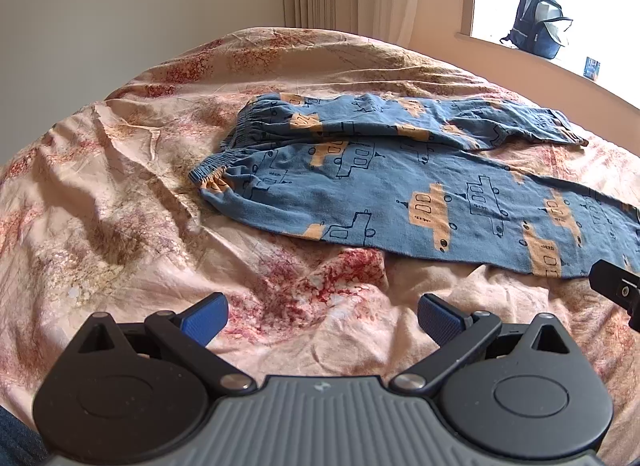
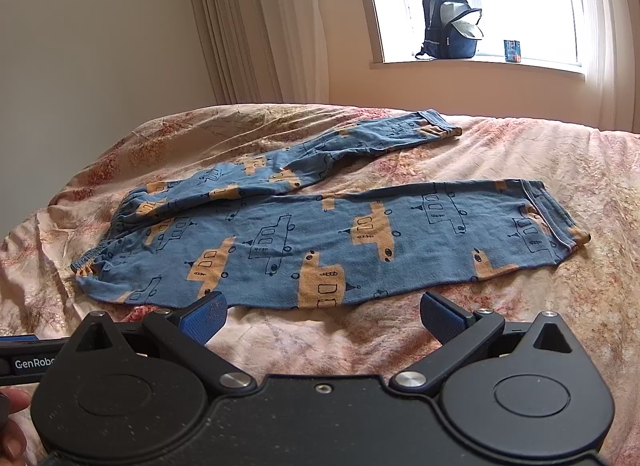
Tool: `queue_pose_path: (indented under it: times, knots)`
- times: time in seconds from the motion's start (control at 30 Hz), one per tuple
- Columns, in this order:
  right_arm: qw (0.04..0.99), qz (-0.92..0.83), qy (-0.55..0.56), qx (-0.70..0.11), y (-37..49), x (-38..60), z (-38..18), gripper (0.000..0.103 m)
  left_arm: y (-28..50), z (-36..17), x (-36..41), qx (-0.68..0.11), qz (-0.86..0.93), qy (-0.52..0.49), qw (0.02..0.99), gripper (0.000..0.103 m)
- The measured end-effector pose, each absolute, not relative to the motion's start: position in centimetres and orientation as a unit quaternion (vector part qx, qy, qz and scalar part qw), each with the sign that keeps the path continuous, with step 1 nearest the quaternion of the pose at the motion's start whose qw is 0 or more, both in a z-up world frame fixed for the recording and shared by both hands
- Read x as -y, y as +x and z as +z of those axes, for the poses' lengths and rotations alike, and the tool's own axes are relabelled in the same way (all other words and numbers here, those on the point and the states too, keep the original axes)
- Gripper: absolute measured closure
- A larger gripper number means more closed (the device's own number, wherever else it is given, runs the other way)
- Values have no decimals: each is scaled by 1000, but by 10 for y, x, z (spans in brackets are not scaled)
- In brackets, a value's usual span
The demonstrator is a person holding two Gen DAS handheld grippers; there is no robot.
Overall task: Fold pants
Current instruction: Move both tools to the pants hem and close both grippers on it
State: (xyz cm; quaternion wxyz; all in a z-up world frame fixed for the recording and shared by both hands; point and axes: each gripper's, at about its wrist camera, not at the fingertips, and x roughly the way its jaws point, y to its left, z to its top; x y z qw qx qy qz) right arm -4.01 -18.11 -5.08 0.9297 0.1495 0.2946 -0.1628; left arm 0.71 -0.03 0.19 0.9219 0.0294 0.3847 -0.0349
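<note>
The left claw (image 1: 322,320), a black two-finger tool with a ribbed grey body and blue textured pads (image 1: 204,322), has its fingers spread wide with nothing between them. The right claw (image 2: 323,320), black-bodied with matching blue pads (image 2: 442,322), is likewise spread wide and grips nothing. In the left wrist view, a black corner of the right claw shows at the right edge. In the right wrist view, part of the left claw and the fingertips of a hand (image 2: 12,422) show at the lower left edge.
</note>
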Motion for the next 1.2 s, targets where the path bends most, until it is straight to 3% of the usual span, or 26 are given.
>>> queue_pose_path:
  times: [0.2, 0.37, 0.53, 0.67, 0.87, 1.03, 1.2]
  knots:
    - [944, -127, 138, -270, -32, 182, -21, 0, 35, 29, -6, -390, -63, -1, 919, 0]
    - [957, -57, 112, -262, -9, 188, 23, 0, 71, 62, -6, -351, -112, 43, 929, 0]
    - [943, 48, 88, -318, 41, 205, 76, 0, 117, 87, -33, -296, -127, 49, 945, 0]
    - [920, 38, 100, -377, 105, 228, 95, 0, 185, 88, -59, -311, -109, 24, 944, 0]
    - [912, 86, -27, -400, 195, 254, 86, 0, 314, 65, -58, -372, -112, 94, 917, 0]
    - [911, 149, -80, -377, 268, 280, 45, 0, 392, 36, -43, -429, -147, 131, 881, 0]
    - [886, 175, -118, -412, 349, 290, 0, 1, 448, 0, -35, -466, -160, 126, 861, 0]
